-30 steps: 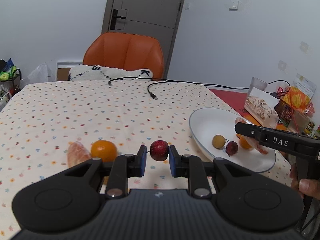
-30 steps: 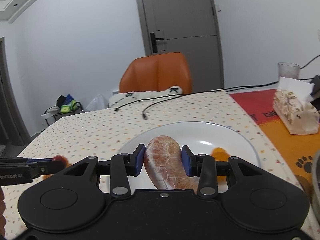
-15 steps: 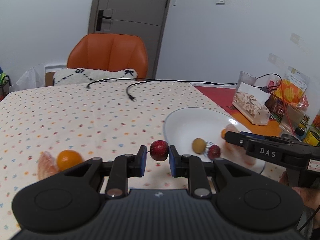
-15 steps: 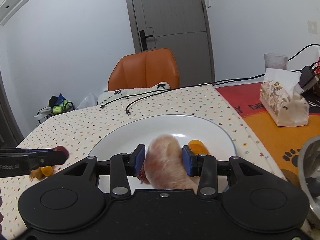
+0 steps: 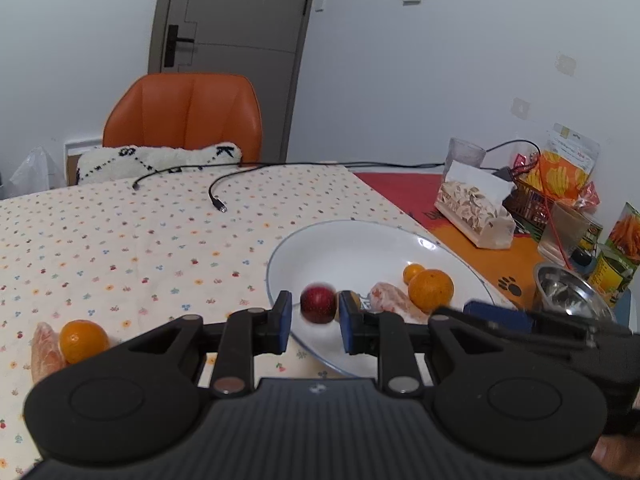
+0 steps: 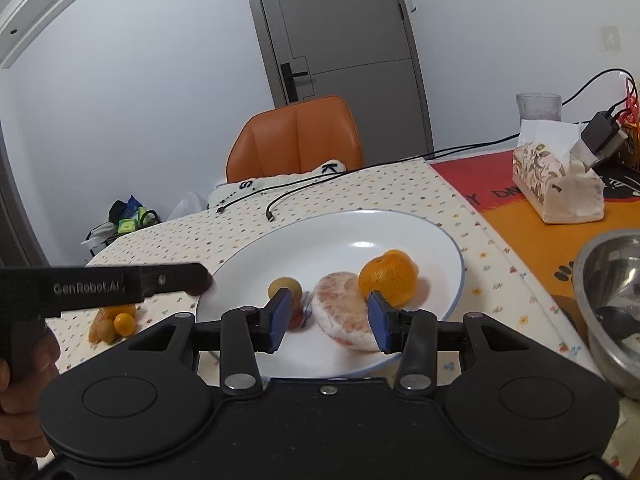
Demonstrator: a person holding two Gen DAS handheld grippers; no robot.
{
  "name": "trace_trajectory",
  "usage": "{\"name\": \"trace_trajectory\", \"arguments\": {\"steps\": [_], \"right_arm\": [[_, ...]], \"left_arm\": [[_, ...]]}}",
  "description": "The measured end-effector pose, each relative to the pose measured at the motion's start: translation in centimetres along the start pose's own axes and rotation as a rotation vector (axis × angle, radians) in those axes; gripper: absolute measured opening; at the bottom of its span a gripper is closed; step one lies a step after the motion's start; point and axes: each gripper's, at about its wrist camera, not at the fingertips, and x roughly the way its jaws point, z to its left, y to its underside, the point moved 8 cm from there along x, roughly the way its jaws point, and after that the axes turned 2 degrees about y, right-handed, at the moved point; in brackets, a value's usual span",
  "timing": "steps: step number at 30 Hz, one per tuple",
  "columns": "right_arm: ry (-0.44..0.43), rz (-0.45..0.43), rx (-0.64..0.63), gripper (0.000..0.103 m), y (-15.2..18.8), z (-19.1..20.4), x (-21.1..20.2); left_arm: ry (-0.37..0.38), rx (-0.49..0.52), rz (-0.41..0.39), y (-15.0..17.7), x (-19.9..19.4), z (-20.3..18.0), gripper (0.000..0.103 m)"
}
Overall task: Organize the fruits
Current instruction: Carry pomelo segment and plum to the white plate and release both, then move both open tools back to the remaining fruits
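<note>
- Since the earlier frame, the right gripper (image 6: 328, 318) had spread its pads and let go of the peeled pomelo piece (image 6: 344, 314), which lay on the white plate (image 6: 404, 236) between the parted pads, touching neither as far as could be seen.
- Meanwhile the left gripper (image 5: 314, 322) had travelled from over the desk (image 5: 120, 240) to the near-left rim of that plate, and the small red fruit (image 5: 318, 304) looked blurred and loose between pads that seemed to be parting; whether they still pinched it could not be told.
- That red fruit sat straight ahead of the left gripper, just inside the plate's edge, so any release would likely land it on the plate.
- Beyond the right gripper, the pomelo piece leaned against an orange (image 6: 386, 278), with a small yellow-brown fruit (image 6: 284, 288) and a dark red one (image 6: 297, 319) to its left.
- Farther out on the desk's left side, a loose orange (image 5: 83, 340) touched another peeled pomelo piece (image 5: 46, 352).
- Both lay well to the left of the plate, nearer the left gripper, so that hand seemed better placed to fetch them next.
</note>
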Motion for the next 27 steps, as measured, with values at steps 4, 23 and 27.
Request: {"name": "trace_trajectory", "arguments": {"steps": [4,23,27], "right_arm": [[-0.007,0.005,0.011,0.043,0.3,0.2,-0.2],[-0.034,0.000,0.027,0.065,1.2,2.1,-1.8],[-0.037,-0.010,0.016,0.078,1.1,2.8,-2.2]], "left_arm": [[-0.007,-0.010,0.008,0.2,-0.4,0.2,0.027],[-0.121,-0.047,0.004,1.5,-4.9,3.9,0.077],[-0.154,-0.050,-0.013,1.5,-6.0,4.6,0.085]]}}
